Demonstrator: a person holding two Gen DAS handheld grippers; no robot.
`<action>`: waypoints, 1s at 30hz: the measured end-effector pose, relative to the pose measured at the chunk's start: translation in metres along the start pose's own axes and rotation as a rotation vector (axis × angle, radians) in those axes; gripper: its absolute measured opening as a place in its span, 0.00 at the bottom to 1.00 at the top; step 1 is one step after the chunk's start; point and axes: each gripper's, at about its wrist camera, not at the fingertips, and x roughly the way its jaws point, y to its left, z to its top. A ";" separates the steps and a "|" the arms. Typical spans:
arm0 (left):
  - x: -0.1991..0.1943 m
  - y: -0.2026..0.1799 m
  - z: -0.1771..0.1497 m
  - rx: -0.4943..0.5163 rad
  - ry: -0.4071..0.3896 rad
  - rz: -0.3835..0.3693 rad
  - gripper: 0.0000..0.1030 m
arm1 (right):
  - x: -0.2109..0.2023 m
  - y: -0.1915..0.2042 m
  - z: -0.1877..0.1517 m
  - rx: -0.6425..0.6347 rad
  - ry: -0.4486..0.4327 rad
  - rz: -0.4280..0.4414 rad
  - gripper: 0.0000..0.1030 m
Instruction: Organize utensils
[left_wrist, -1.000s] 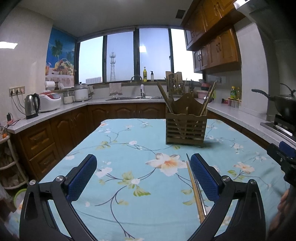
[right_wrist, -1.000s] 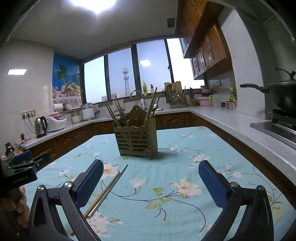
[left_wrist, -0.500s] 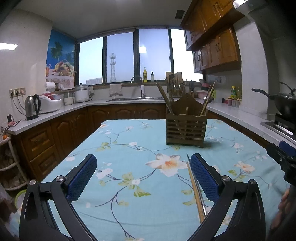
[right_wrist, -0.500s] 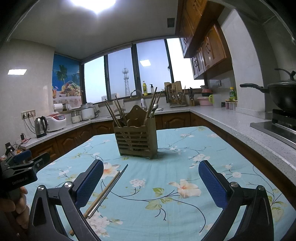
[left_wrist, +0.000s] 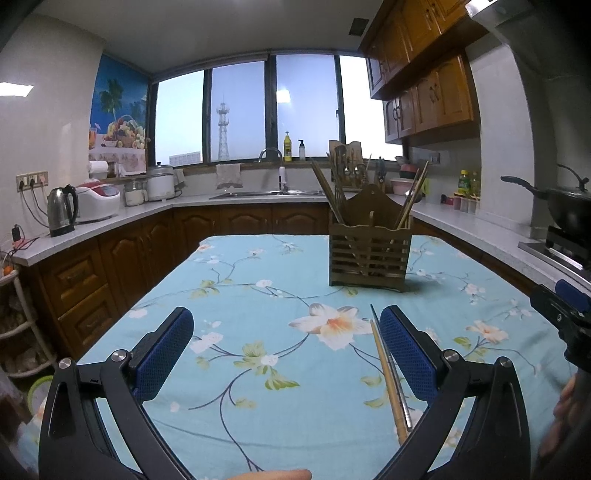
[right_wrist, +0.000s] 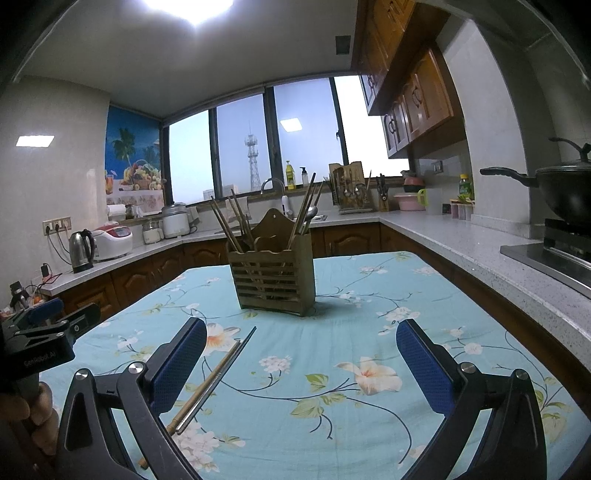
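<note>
Both tongs hang spread wide above the table, pinching nothing. The left tongs and the right tongs sit side by side, pointing the same way across the floral tablecloth.

Straight ahead of both, well apart from either, stands the one wooden holder, upright, with several sticks already leaning out of its two sides; the exact number is hard to tell.

The thing to move lies between the two tongs: a pair of long thin pieces flat on the cloth, a wooden chopstick and a thin metal one, touching along their length. Their long axis runs nearly toward the holder, far tips leaning slightly toward the right tongs. They lie just inside the left tongs' right-hand pad and just inside the right tongs' left-hand pad.

Neither side is clearly nearer. I judge either would need to shift sideways toward the other and drop, closing across the sticks' width.
</note>
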 end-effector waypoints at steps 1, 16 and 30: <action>0.000 0.000 0.000 0.001 -0.001 0.001 1.00 | 0.000 0.000 0.000 0.000 0.000 0.001 1.00; 0.000 0.001 -0.002 0.004 -0.009 -0.001 1.00 | 0.001 -0.002 0.000 -0.003 -0.001 0.005 1.00; -0.002 0.003 0.001 0.000 -0.003 -0.013 1.00 | 0.001 0.000 0.001 -0.002 -0.003 0.007 1.00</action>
